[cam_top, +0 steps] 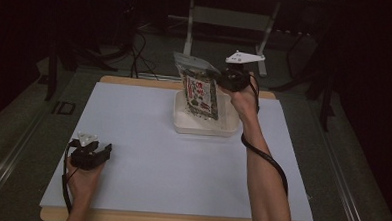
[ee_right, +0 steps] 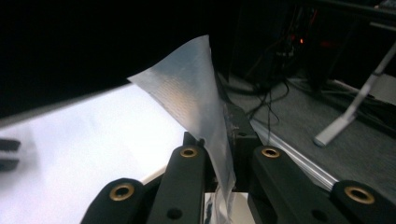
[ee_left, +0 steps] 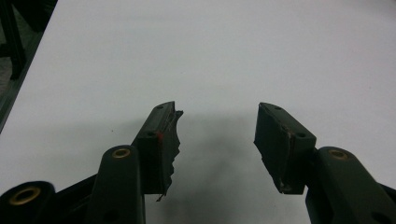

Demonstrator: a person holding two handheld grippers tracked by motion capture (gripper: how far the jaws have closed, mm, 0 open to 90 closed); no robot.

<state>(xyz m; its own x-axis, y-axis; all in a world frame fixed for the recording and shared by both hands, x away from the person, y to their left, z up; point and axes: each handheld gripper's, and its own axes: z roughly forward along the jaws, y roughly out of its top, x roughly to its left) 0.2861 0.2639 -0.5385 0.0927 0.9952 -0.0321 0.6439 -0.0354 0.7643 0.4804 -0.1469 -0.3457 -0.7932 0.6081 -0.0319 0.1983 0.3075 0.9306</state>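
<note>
A clear plastic snack bag [cam_top: 200, 90] with a colourful printed front hangs upright over a white tray [cam_top: 183, 124] at the table's far middle. My right gripper [cam_top: 224, 77] is shut on the bag's right edge, and in the right gripper view the bag's clear sealed strip [ee_right: 194, 93] rises from between the closed jaws. The bag's lower end reaches into the tray. My left gripper [cam_top: 102, 151] rests low at the table's near left, open. Its two jaws stand wide apart over the bare white surface with nothing between them [ee_left: 217, 135].
A white sheet [cam_top: 147, 158] covers the wooden table. Dark floor with cables [cam_top: 136, 58] and a white metal stand [cam_top: 228, 17] lies beyond the far edge. The person's right forearm [cam_top: 263, 183] crosses the table's right side.
</note>
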